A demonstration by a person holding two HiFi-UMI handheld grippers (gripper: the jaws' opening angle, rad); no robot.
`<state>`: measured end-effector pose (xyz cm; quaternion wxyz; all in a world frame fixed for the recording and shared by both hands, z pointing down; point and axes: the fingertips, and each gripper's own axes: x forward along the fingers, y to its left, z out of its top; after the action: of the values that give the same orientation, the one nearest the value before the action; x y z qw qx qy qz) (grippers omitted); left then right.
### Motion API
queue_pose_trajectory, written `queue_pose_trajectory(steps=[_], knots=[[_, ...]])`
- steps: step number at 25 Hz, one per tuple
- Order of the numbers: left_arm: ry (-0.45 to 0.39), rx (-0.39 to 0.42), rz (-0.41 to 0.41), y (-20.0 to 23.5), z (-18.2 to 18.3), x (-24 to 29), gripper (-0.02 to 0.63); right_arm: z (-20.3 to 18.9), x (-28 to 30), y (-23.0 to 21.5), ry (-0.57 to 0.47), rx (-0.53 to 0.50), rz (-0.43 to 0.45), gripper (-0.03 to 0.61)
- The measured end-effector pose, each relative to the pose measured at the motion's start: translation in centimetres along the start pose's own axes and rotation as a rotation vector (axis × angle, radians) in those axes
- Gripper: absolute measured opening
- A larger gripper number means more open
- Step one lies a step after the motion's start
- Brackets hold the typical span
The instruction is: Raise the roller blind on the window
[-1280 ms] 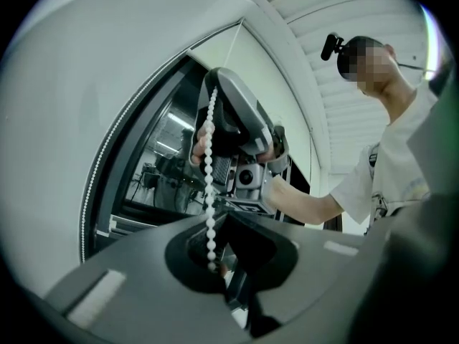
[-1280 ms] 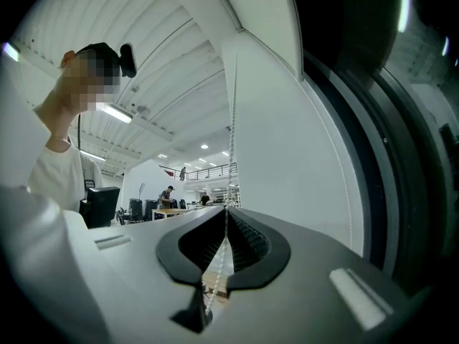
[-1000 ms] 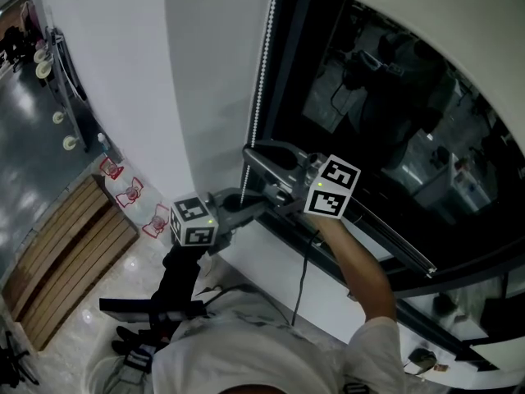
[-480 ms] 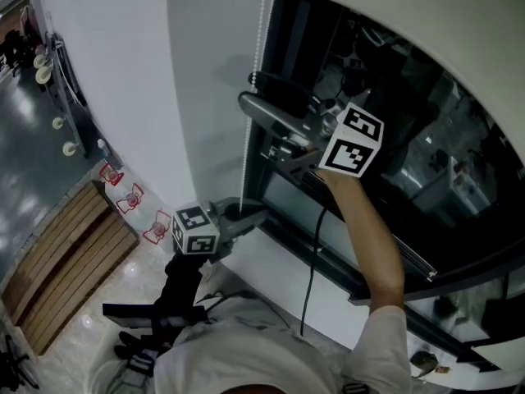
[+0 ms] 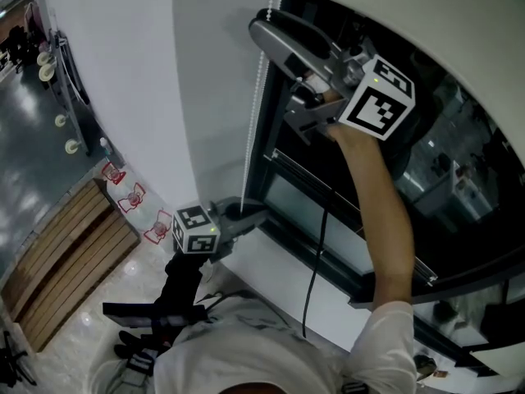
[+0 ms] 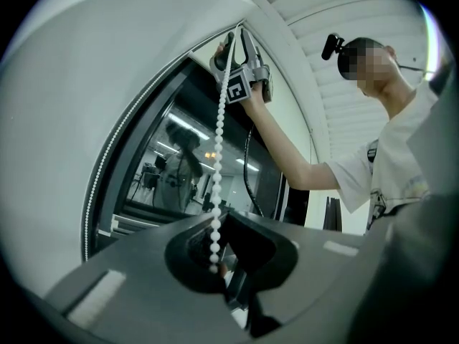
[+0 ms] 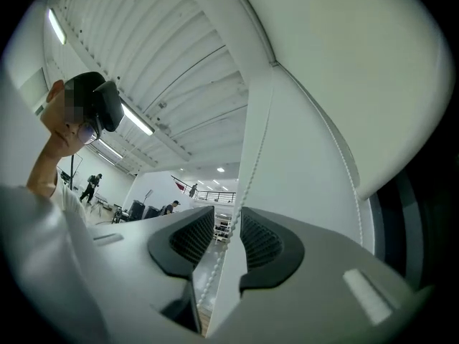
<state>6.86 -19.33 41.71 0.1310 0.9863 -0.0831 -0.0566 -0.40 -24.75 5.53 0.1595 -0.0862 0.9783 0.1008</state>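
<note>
- Head view: the right gripper point(image 5: 261, 21), a grey two-jaw tool with a black-and-white marker cube, is held high at the end of a bare outstretched arm point(image 5: 381, 220). Its tips are at the white beaded pull chain point(image 5: 253, 113), near the top of the window's left edge.
- That chain hangs straight down the dark frame of the black-glazed window point(image 5: 459, 187). It reaches the left gripper point(image 5: 256, 212), a matching grey tool with its own marker cube, which sits low by the white sill point(image 5: 287, 277) and points at the frame.
- The white roller blind point(image 5: 443, 15) lies across the top of the window, with dark glass bare beneath it. A plain white wall point(image 5: 139, 80) stands to the left of the chain.
- Left gripper view: the jaws are closed together and pinch the lower part of the beaded chain. The chain runs from them straight up to the right gripper at the upper corner of the window. The person's white T-shirt point(image 6: 387, 163) fills the right side.
- Right gripper view: the two ribbed black pads stand apart, having just been narrowing. The beaded chain passes through the gap between them, and neither pad presses on it. A second run of beads point(image 7: 346, 165) curves down the white surface at the right, well apart from the jaws.
</note>
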Motion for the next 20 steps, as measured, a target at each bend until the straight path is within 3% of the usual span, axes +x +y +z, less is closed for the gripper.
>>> queue_pose_trajectory(steps=[4,9,20], knots=[[0.001,0.001,-0.002,-0.1,0.0,0.1,-0.002,0.0,-0.1,0.0,-0.001,0.009,-0.006,0.025],[0.002,-0.007,-0.003,-0.2,-0.1,0.1,-0.002,0.0,-0.3,0.3,0.015,0.087,0.018,0.017],[0.003,-0.018,0.002,-0.2,-0.3,0.1,-0.002,-1.0,-1.1,0.7,0.033,0.101,0.024,0.015]])
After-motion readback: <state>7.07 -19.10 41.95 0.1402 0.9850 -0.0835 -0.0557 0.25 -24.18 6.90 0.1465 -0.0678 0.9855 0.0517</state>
